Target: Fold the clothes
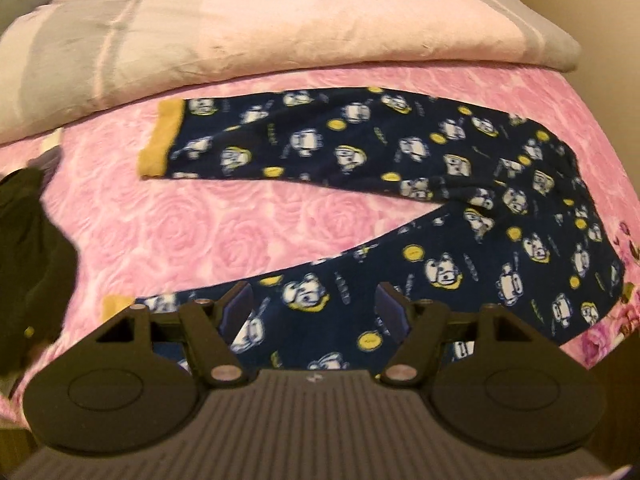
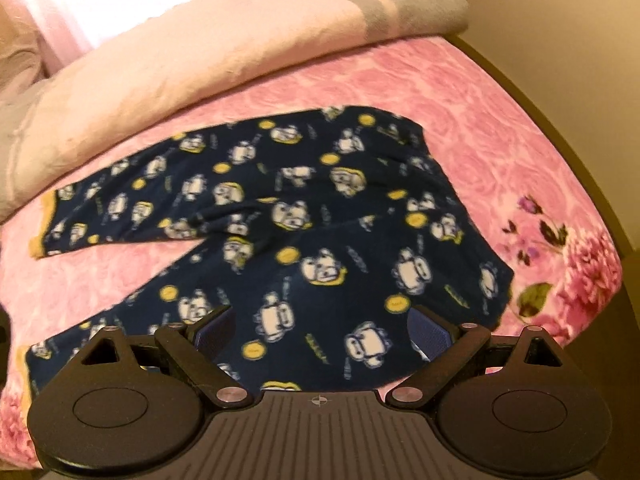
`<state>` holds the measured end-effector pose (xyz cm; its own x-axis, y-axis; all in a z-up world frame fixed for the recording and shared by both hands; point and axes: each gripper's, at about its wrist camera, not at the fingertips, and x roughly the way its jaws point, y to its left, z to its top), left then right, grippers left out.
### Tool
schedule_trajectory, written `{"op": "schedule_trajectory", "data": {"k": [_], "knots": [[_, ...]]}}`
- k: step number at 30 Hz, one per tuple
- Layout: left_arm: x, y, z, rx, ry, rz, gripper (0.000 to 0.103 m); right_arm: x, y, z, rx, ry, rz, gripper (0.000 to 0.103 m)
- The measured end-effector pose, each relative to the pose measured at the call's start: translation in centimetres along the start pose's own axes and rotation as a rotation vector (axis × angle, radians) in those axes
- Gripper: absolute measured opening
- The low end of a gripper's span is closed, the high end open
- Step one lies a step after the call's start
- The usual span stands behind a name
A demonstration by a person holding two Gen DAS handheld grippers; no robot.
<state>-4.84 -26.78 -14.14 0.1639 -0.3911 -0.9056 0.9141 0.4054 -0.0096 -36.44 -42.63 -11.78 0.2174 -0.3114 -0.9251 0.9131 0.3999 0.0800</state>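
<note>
Navy patterned pyjama trousers (image 1: 420,184) lie spread on the pink bedspread (image 1: 200,216), legs apart; left gripper (image 1: 316,312) and right gripper (image 2: 320,328) hover wide and empty, seemingly just above the fabric

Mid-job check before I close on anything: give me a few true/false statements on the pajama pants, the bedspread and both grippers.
1. The navy cartoon-print pajama pants lie with the two legs spread apart in a V. True.
2. The left gripper is shut on a leg. False: its jaws stand open, holding nothing.
3. The leg cuffs are yellow. True.
4. The pants lie on a bare wooden table. False: they lie on a pink rose-pattern bedspread.
5. The right gripper is open above the pants. True.
6. The folded pink and grey blanket covers the pants. False: it lies beyond them.
</note>
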Motion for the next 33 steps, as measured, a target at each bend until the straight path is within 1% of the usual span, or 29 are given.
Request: {"op": "schedule_trajectory", "data": {"k": [3,7,9,13,18,20,22,25,29,33], "knots": [[1.9,-0.1,1.0,0.032,0.004,-0.051,0.065,1.4,-0.5,0.6,-0.01,0.012,-0.014,0.095],[4.2,-0.5,3.2,0.086,-0.017,-0.082,0.064,3.2,-1.0,1.4,-0.027,0.028,-0.03,0.095],[5.5,-0.7,4.4,0.109,-0.036,-0.091,0.064,4.8,-1.3,2.6,-0.042,0.036,-0.032,0.095],[9.8,-1.1,6.9,0.137,-0.052,-0.086,0.064,9.3,-1.8,5.5,-0.073,0.053,-0.023,0.095],[16.7,-2.6,9.3,0.209,-0.029,-0.068,0.063,16.7,-1.4,7.9,-0.121,0.078,-0.009,0.095],[19.6,-3.3,10.3,0.263,-0.028,-0.063,0.055,19.7,-1.4,9.0,-0.144,0.082,0.005,0.095],[22.1,-3.9,11.7,0.306,-0.034,-0.062,0.053,22.3,-1.2,10.2,-0.183,0.07,0.017,0.095],[25.4,-4.6,14.0,0.362,-0.057,-0.07,0.053,25.5,-0.1,12.3,-0.251,0.037,0.041,0.095],[29.0,-5.1,18.0,0.429,-0.114,-0.076,0.053,28.8,0.3,17.1,-0.369,-0.03,0.094,0.095],[31.6,-5.2,22.1,0.488,-0.172,-0.091,0.053,32.0,1.1,22.1,-0.499,-0.069,0.134,0.095]]}}
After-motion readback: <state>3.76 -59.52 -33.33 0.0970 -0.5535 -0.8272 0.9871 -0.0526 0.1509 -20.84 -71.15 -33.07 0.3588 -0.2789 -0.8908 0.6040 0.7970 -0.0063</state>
